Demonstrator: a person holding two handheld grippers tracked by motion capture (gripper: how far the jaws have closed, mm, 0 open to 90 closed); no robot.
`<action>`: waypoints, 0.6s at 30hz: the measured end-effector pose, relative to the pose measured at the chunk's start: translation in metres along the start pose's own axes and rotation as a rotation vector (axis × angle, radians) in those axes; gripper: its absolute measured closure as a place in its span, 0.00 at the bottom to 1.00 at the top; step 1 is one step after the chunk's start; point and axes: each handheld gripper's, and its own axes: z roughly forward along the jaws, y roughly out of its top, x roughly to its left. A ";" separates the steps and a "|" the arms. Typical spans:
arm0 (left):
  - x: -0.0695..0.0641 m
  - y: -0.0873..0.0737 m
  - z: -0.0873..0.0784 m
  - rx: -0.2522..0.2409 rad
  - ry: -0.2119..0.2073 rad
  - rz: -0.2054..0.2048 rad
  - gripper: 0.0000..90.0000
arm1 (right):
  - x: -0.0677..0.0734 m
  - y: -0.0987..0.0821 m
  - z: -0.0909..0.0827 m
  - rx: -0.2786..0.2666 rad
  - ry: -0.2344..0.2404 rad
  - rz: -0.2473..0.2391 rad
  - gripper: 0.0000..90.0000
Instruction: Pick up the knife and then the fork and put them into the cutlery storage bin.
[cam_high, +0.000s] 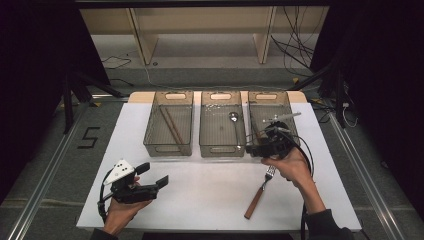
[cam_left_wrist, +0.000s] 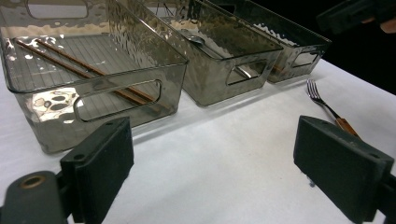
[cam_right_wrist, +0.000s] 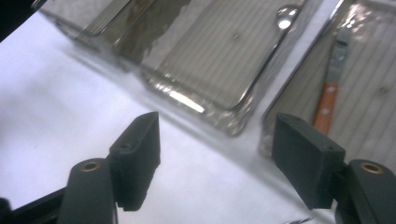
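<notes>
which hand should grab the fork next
Right, I'd say. The right tongs are open with nothing between them and hang just above the fork, which lies on the table beside that hand. The left tongs, also open, sit far across the table.

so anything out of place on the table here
Only the fork: it lies loose on the white table in front of the bins, while the chopsticks, spoon and a wooden-handled utensil are already binned.

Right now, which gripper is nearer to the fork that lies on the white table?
The right gripper. It is open and hovers just beyond the fork, near the front of the right bin. The left gripper, also open, is far off across the table.
</notes>
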 end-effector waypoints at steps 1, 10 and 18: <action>0.000 0.000 0.000 -0.001 0.001 0.000 0.13 | 0.003 -0.004 0.000 0.006 0.001 -0.007 0.35; 0.000 0.000 0.000 -0.001 0.001 0.003 0.13 | 0.021 -0.042 0.007 0.037 0.043 -0.041 0.32; 0.000 0.000 0.000 0.000 0.000 0.003 0.13 | 0.032 -0.063 0.014 0.051 0.064 -0.061 0.36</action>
